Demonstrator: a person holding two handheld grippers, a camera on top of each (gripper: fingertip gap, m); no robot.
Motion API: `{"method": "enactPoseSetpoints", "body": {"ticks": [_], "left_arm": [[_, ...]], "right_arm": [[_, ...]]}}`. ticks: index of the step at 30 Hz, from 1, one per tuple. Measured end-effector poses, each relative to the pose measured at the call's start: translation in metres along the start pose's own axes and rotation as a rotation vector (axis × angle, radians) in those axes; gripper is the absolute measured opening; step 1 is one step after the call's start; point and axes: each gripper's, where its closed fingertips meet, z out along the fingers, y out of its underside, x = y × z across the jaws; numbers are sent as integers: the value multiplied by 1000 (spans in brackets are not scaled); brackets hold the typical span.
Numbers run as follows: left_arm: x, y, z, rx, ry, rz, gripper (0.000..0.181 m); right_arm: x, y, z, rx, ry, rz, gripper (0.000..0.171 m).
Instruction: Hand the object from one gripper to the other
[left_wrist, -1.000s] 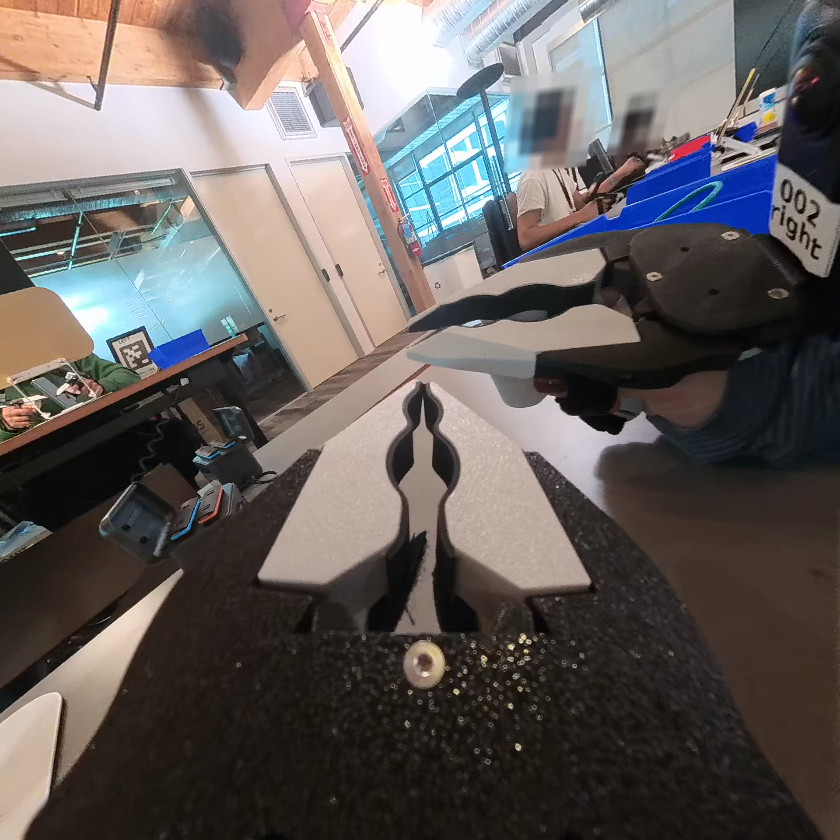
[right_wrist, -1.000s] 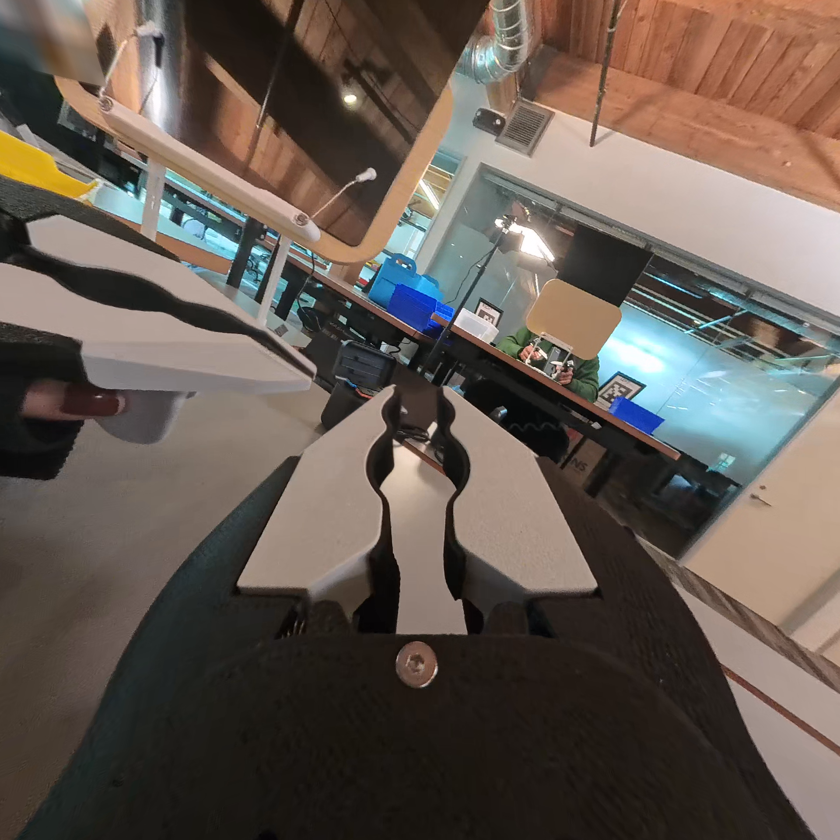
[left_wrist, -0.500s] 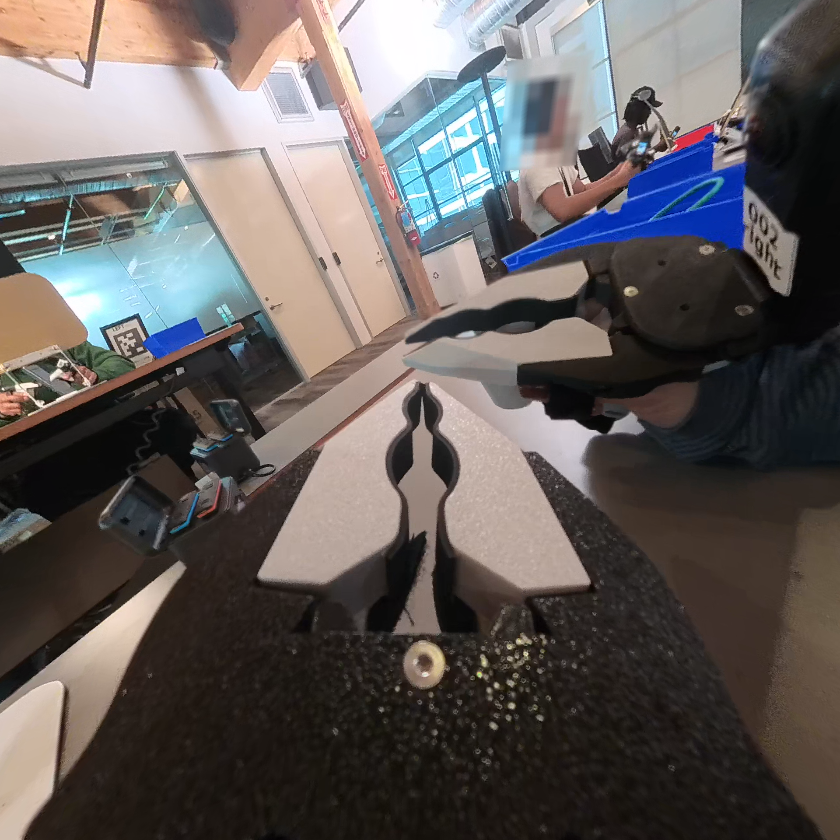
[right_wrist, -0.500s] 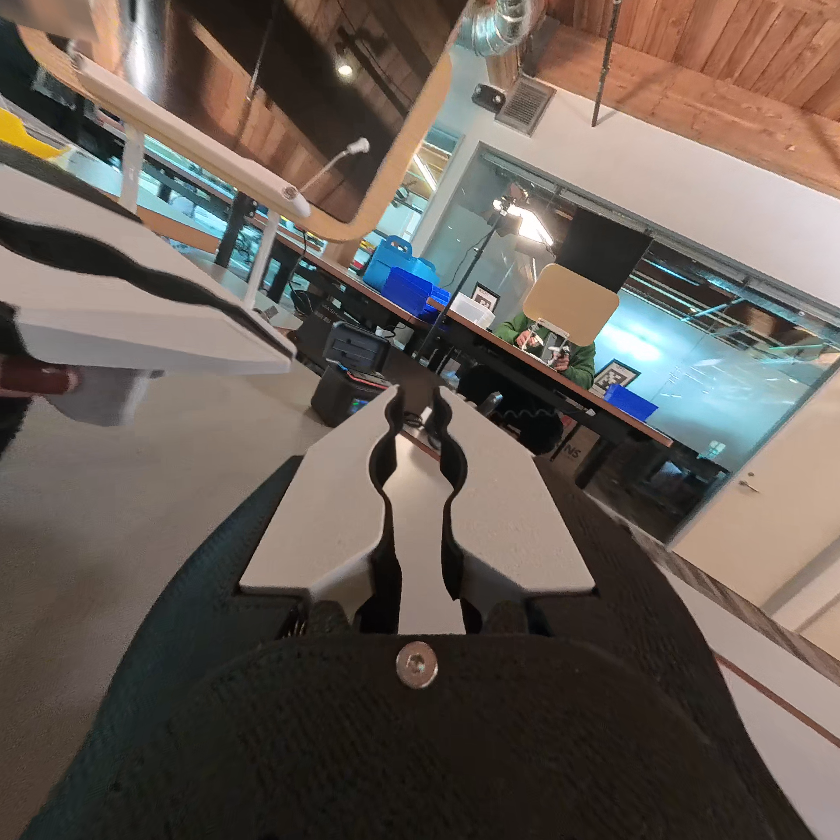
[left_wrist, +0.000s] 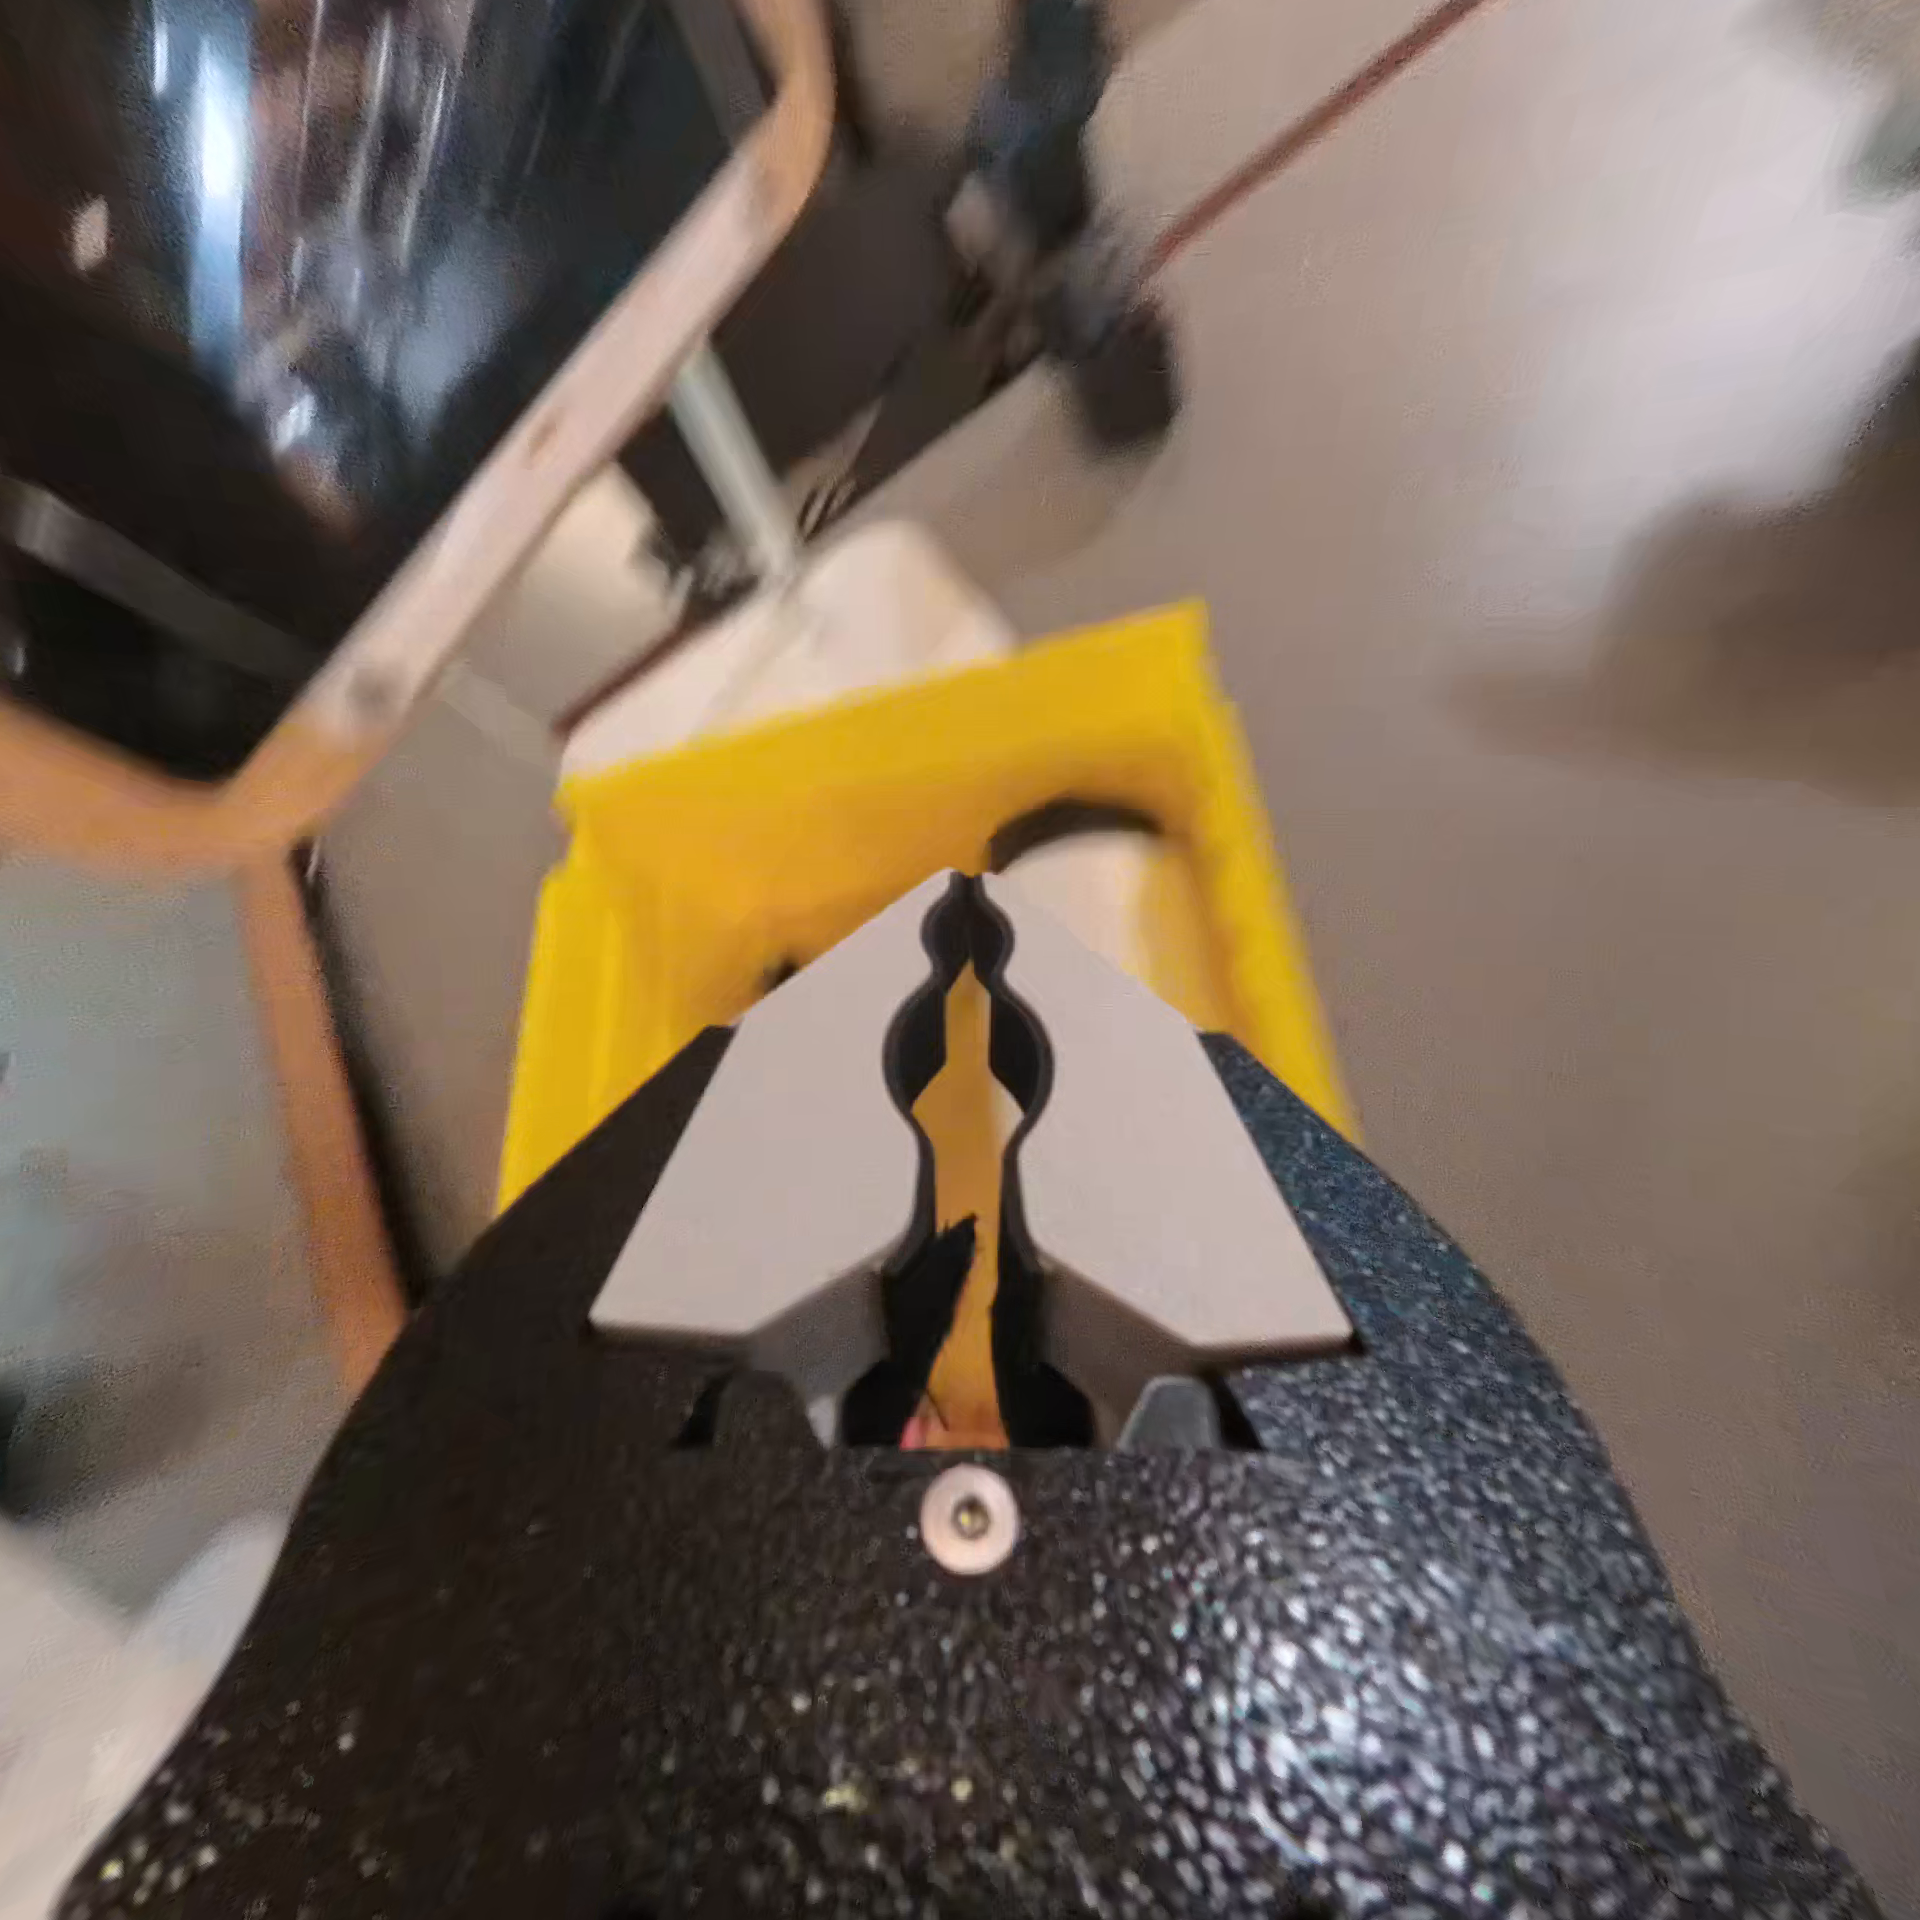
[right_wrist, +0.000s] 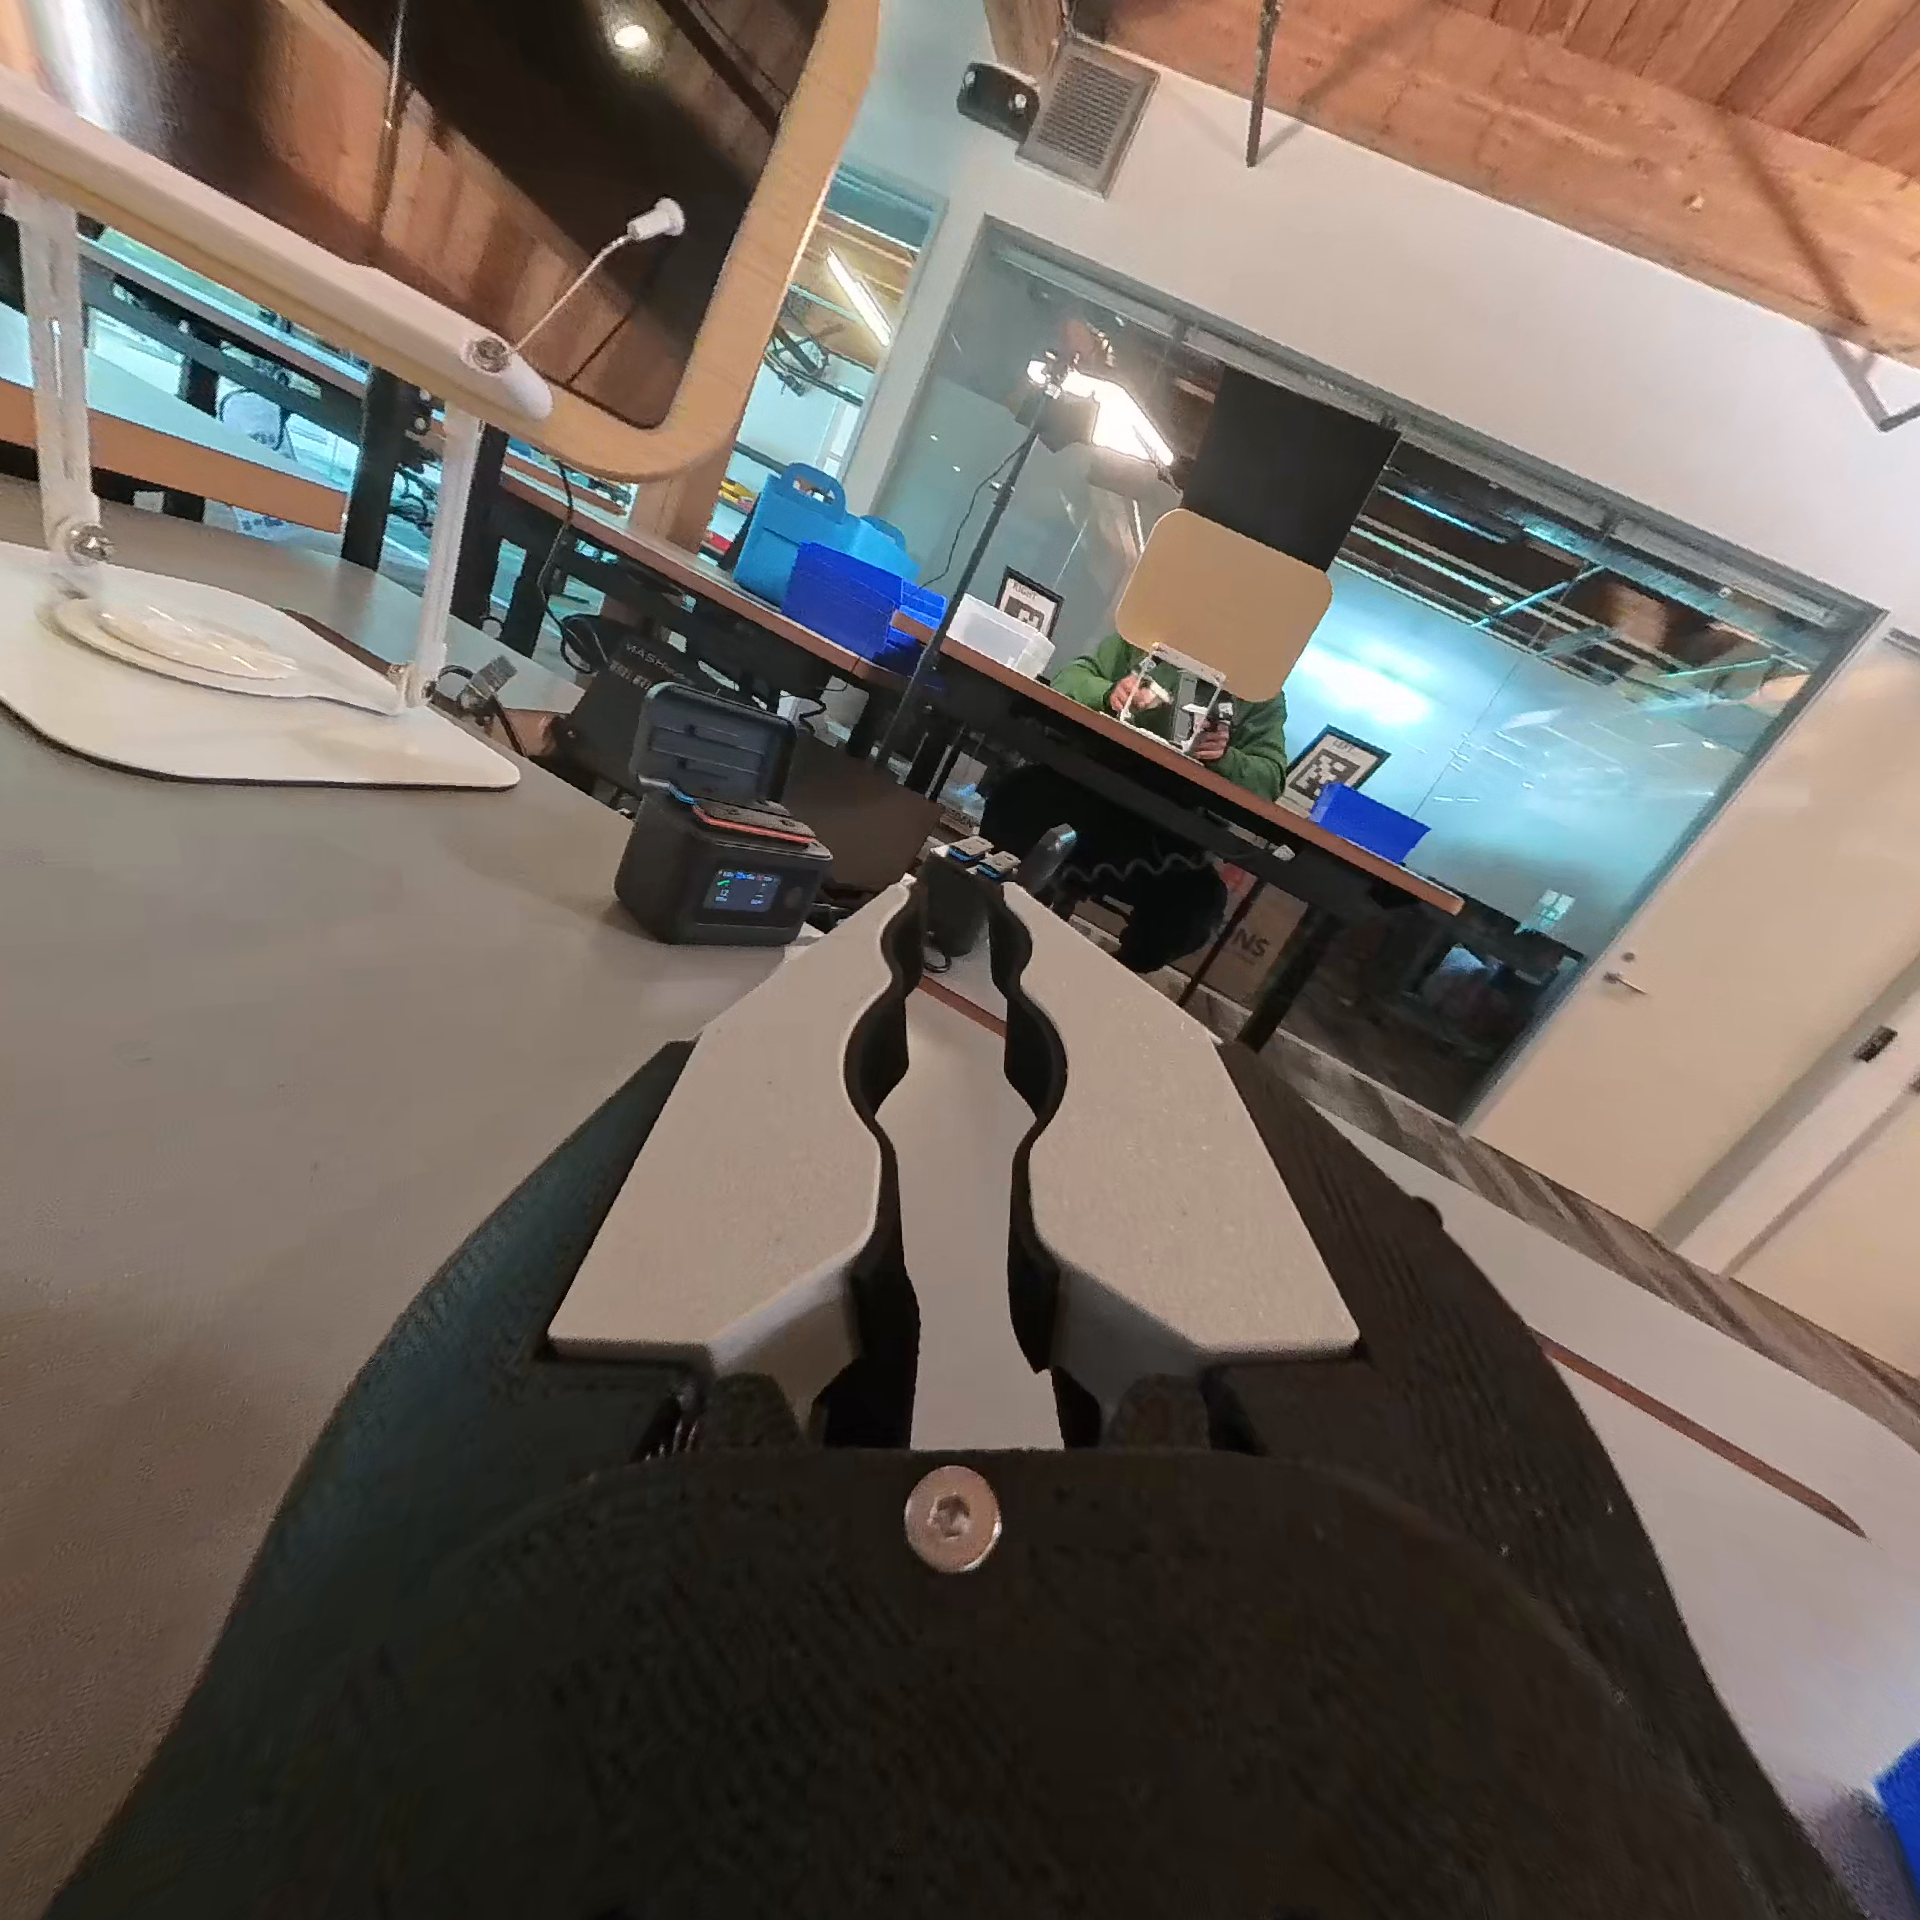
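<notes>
My left gripper (left_wrist: 961, 883) is shut and empty, its tips touching. It points down into a yellow bin (left_wrist: 831, 790); the view is blurred by motion. A pale rounded object (left_wrist: 1091, 894) lies in the bin just past the right fingertip, and I cannot tell what it is. My right gripper (right_wrist: 951, 904) is empty, its jaws a narrow gap apart, and it lies low over the grey table (right_wrist: 260, 1039). Neither gripper shows in the other's view.
A white stand base (right_wrist: 239, 686) carries a wood-framed dark panel (left_wrist: 582, 416) at the table's left. A dark charger box with a small screen (right_wrist: 722, 862) sits ahead of the right gripper. A person in green (right_wrist: 1164, 707) sits at a far table.
My left gripper has swung from facing across the room to pointing down over the yellow bin. It has left the right wrist view, and the right gripper no longer shows in the left view.
</notes>
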Motion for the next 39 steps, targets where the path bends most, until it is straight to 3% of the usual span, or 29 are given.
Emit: {"method": "enactPoseSetpoints", "body": {"ticks": [6,9,12,27,39], "left_arm": [[-52,109,-13,-307,-36,-11,0],[-40,131,-11,-347,89,-39,3],[-15,146,-7,-397,247,-88,18],[-27,163,26,-487,84,56,20],[-20,175,32,-570,93,57,16]], "right_arm": [[-1,1,1,-9,4,-12,10],[0,1,1,-11,7,-11,10],[1,1,1,-12,12,-8,10],[2,0,1,4,5,20,10],[1,-2,1,18,-11,42,10]]}}
